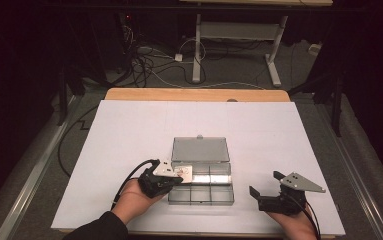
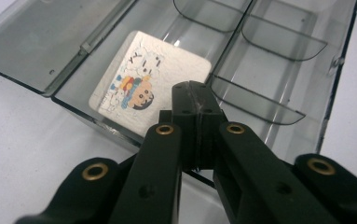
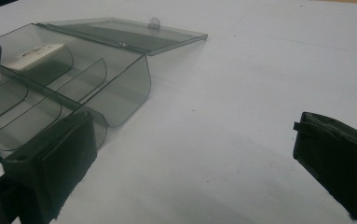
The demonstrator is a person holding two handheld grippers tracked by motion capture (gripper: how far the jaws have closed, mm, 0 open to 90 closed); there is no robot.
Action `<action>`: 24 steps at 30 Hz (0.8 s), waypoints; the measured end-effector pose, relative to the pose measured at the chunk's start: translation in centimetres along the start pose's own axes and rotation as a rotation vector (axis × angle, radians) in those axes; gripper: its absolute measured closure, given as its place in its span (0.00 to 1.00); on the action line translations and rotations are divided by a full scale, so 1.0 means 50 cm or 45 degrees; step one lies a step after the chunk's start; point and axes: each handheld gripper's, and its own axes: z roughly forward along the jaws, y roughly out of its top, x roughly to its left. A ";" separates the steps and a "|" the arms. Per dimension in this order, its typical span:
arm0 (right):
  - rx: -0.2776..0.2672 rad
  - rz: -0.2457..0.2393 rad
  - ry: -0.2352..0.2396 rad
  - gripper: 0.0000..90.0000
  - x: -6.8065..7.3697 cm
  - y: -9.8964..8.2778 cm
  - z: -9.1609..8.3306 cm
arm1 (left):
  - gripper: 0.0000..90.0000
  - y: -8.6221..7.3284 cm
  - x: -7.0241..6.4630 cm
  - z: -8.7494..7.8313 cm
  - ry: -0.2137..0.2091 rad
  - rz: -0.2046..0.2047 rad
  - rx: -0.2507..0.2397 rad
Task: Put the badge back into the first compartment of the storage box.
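Left hand-held gripper [image 2: 195,100] above box [image 2: 278,70]

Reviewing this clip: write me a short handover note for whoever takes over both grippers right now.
Left gripper: shut, nothing between its jaws, tips over the box's near edge beside the card.
Right gripper: open, empty, apart from the box on the white board.
Clear compartment box: lid folded back, flat.
Picture card: lying in the far-left compartment.
Done: box open, card inside.
Left: probably withdraw the left gripper and shut the lid.
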 end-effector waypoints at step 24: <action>0.006 -0.015 0.011 0.00 0.002 0.006 0.010 | 0.97 -0.094 0.048 -0.079 0.079 -0.200 -0.183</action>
